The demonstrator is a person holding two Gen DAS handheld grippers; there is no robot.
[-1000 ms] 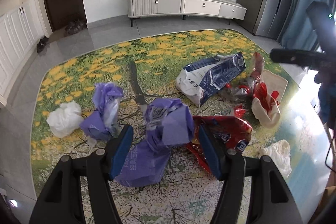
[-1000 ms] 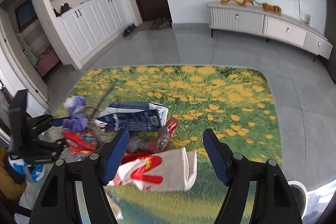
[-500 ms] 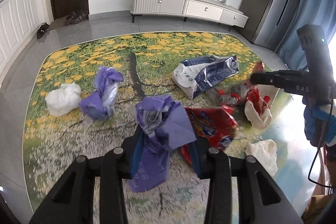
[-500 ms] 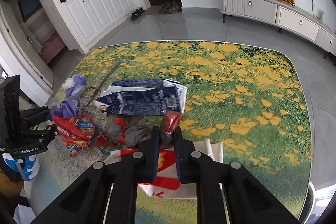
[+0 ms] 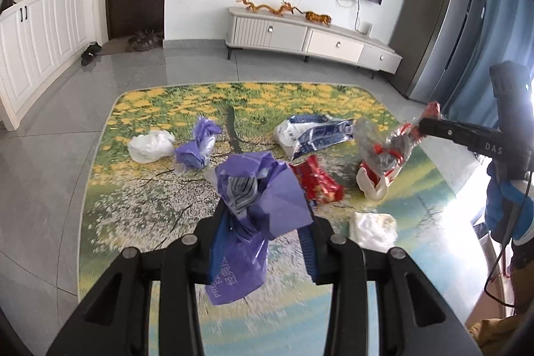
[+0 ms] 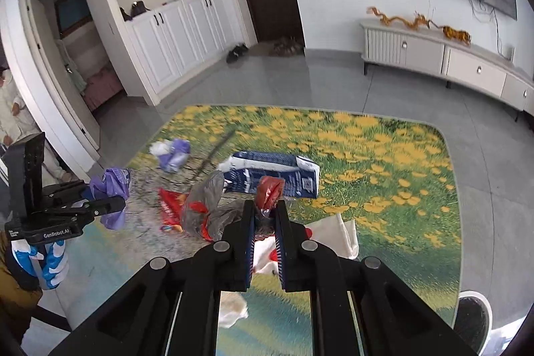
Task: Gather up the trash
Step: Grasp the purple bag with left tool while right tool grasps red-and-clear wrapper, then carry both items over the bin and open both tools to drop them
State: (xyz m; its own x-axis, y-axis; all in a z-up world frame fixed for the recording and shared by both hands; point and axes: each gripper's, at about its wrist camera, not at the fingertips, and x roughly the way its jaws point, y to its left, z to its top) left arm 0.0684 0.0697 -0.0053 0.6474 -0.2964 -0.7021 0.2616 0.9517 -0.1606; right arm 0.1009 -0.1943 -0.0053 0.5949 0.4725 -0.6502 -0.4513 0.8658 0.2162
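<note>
The left hand-held gripper (image 5: 263,232) is closed on a purple plastic bag (image 5: 257,206), held up over the rug (image 5: 133,189). White letters on the bag start "PRE". The right hand-held gripper (image 6: 263,222) is squeezed tight on a crinkly gray and red wrapper (image 6: 213,206), also lifted. "DAS" shows on its side. Farther off on the rug lie a red snack bag (image 5: 317,182), a blue and white bag (image 5: 317,135), another purple bag (image 5: 197,145) and a white wad (image 5: 150,145).
</note>
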